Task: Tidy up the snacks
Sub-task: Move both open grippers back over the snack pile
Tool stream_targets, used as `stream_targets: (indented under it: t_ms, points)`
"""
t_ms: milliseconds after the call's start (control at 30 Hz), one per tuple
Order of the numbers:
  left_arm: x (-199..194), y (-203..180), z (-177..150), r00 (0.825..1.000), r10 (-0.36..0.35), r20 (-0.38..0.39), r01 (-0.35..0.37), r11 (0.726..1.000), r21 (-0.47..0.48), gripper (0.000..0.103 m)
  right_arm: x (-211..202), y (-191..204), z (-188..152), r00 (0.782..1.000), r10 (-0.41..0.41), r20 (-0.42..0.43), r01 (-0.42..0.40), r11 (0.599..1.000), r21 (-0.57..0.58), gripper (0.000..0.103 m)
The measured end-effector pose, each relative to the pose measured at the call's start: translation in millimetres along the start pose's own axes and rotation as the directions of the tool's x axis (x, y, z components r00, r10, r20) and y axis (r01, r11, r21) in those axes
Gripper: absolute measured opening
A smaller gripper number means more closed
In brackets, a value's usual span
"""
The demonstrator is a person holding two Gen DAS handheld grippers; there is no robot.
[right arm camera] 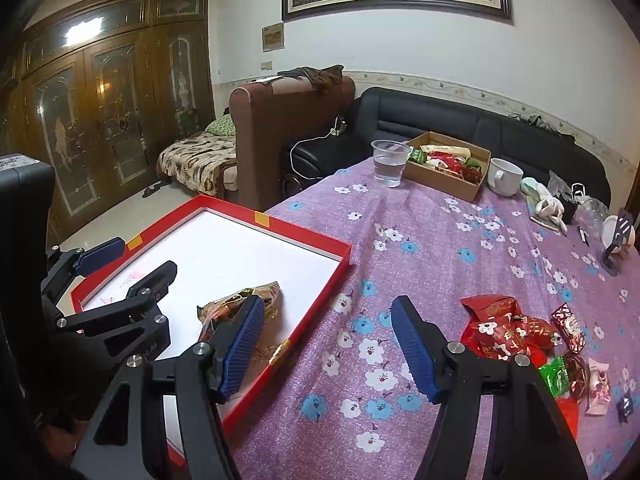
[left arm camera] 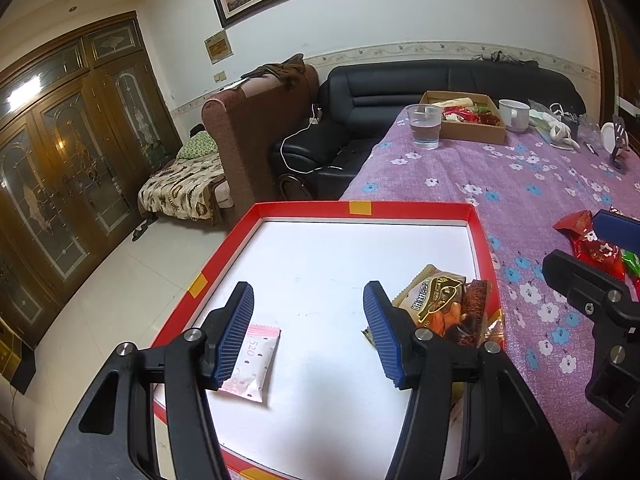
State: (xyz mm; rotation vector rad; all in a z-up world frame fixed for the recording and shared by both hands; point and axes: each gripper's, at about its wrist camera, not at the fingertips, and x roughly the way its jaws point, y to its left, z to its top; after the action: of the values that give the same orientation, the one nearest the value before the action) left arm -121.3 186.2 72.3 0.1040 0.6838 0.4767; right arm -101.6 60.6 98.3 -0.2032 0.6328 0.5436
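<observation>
A red tray [left arm camera: 478,240] with a white floor lies on the purple flowered tablecloth [right arm camera: 432,264]. A pink-and-white packet [left arm camera: 258,360] rests in the tray by my left finger, and brown-gold snack packets [left arm camera: 444,304] lie at the tray's right side. My left gripper [left arm camera: 308,336] hovers open over the tray floor with nothing between its fingers. My right gripper [right arm camera: 328,348] is open over the cloth beside the tray's right rim [right arm camera: 320,308], holding nothing. To its right lies a heap of red packets [right arm camera: 504,332], with a green packet [right arm camera: 556,376] and a pink packet [right arm camera: 598,384] close by.
At the table's far end stand a cardboard box [right arm camera: 444,186] of snacks, a plastic cup of water [right arm camera: 387,164] and a white mug [right arm camera: 504,178]. Small clutter and a phone stand [right arm camera: 618,236] sit at the far right. The tray overhangs the table's left edge above the floor.
</observation>
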Motion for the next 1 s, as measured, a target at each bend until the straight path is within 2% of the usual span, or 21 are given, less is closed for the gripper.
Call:
stream_targets:
  t_ms: [467, 1000]
  points:
    - [7.0, -2.0, -2.9, 1.0, -0.008, -0.02, 0.008, 1.0, 0.006, 0.056, 3.0, -5.5, -1.2, 0.996, -0.089, 0.004, 0.089, 0.996, -0.004, 0.068]
    - [9.1, -5.5, -5.5, 0.999, -0.017, -0.034, 0.018, 1.0, 0.012, 0.056, -0.6, -7.0, -0.4, 0.992, -0.123, 0.017, 0.123, 0.992, -0.006, 0.071]
